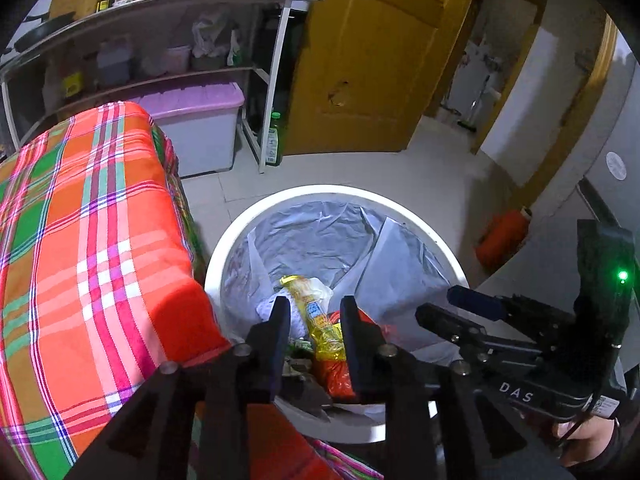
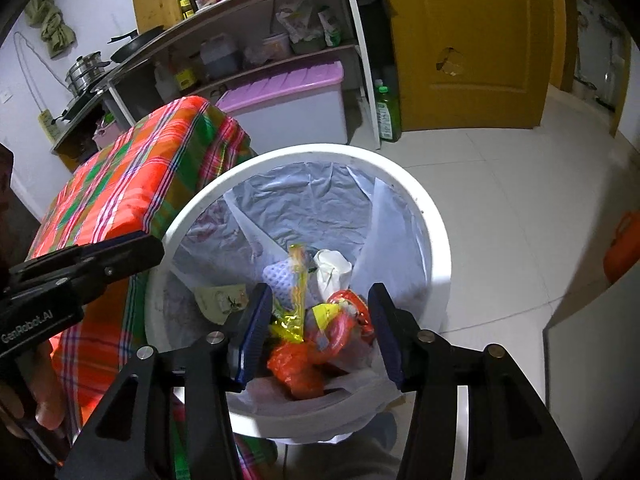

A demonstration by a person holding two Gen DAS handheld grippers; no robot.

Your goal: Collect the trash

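A white round trash bin [image 1: 224, 256] [image 2: 436, 240] with a grey liner stands on the floor beside the table. Inside lie trash pieces: a yellow wrapper [image 1: 316, 312] [image 2: 294, 280], red packaging [image 1: 340, 376] [image 2: 304, 364], white paper [image 2: 330, 266] and a card [image 2: 220, 298]. My left gripper [image 1: 314, 320] is open and empty above the bin's near rim. My right gripper [image 2: 318, 320] is open and empty above the bin's contents. Each gripper shows in the other's view, the right one [image 1: 472, 312] and the left one [image 2: 120, 256].
A table with an orange plaid cloth [image 1: 88, 240] [image 2: 132, 188] stands left of the bin. A shelf rack [image 1: 160, 40] with a purple-lidded box [image 1: 192, 120], a green bottle [image 2: 388, 112], a yellow door [image 1: 368, 72] and an orange object [image 1: 504, 236] stand around the tiled floor.
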